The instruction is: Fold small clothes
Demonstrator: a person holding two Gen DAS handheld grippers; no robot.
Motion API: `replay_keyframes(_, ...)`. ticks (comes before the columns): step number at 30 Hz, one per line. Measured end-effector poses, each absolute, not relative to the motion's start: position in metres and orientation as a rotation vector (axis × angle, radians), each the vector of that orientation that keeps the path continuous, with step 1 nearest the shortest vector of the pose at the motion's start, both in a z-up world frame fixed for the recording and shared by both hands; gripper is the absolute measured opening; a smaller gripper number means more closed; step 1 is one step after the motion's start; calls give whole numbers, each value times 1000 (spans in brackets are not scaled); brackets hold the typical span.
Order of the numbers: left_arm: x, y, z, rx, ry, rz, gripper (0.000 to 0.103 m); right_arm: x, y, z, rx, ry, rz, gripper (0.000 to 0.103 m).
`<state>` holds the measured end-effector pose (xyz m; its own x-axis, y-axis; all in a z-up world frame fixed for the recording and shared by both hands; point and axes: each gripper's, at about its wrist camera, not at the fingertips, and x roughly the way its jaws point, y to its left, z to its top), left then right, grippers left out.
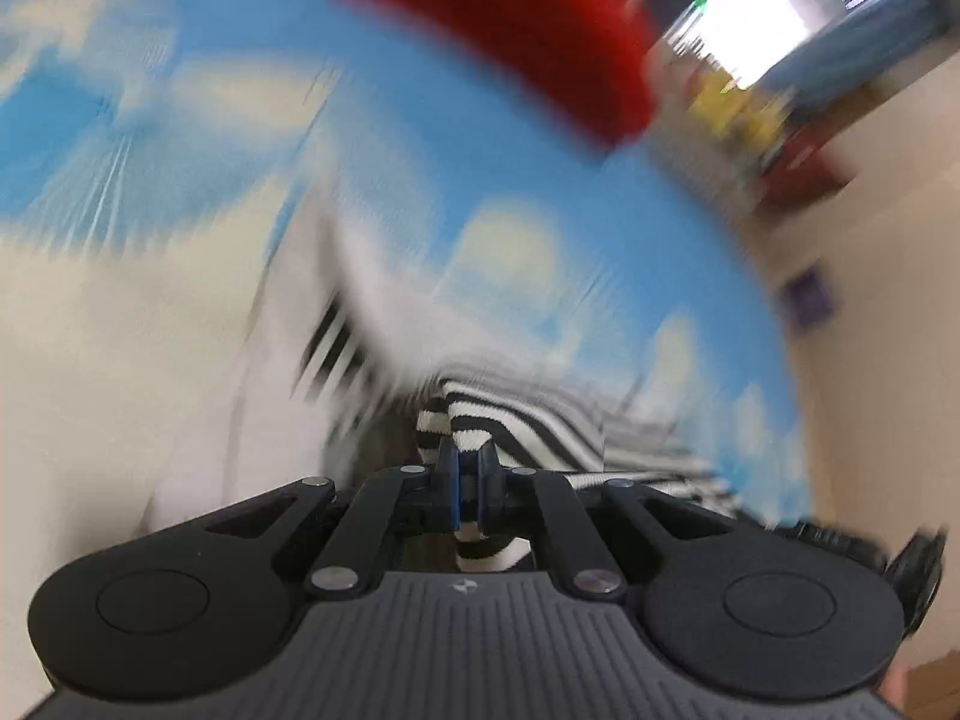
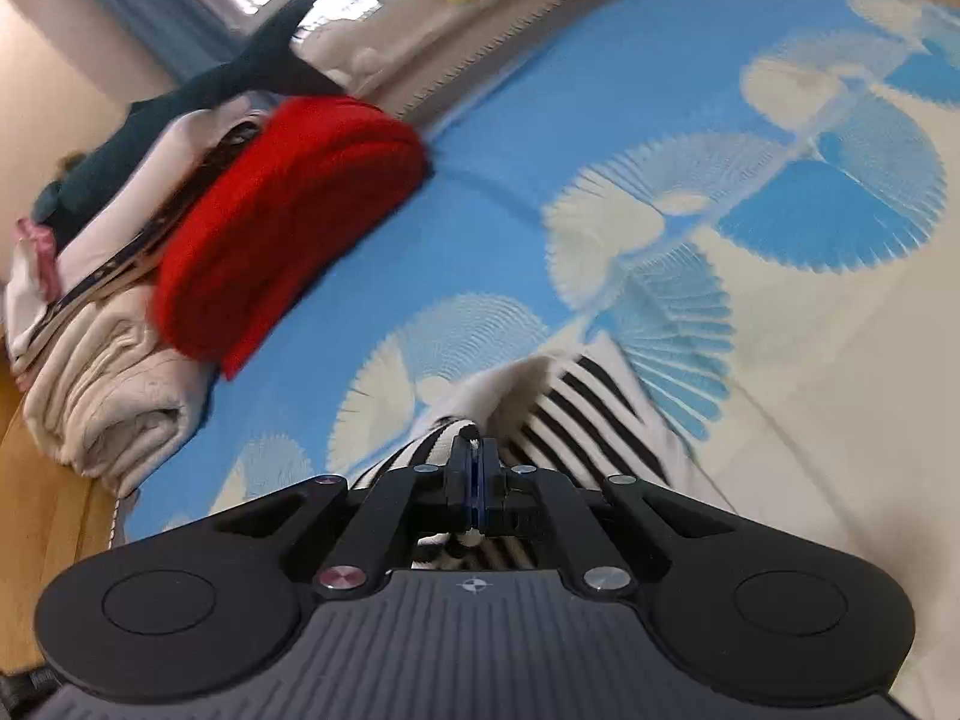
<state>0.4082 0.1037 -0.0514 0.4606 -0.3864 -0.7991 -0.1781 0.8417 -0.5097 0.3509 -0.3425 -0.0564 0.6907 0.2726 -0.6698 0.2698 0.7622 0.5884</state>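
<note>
Striped black-and-white garment (image 2: pixel 576 414) lies low-centre on the blue bedspread (image 2: pixel 510 138), pinched by the left gripper (image 1: pixel 467 468) and the right gripper (image 2: pixel 475 462); folding seems barely begun; folded clothes (image 2: pixel 282 222) stacked upper left.

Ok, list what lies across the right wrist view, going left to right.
Folded beige blanket → red folded cloth → right gripper shut on the striped garment → blue and cream fan-patterned bedspread.
</note>
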Motion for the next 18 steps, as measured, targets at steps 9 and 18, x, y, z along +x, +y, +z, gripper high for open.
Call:
replay_keyframes(9,409,104,-78,-616,1172,-100,42,354,-345,-109,665,1142,-155,18)
replay_keyframes(18,415,109,-68,-547,1043,-63,5,363,-321,-122,613,1195,-50,3)
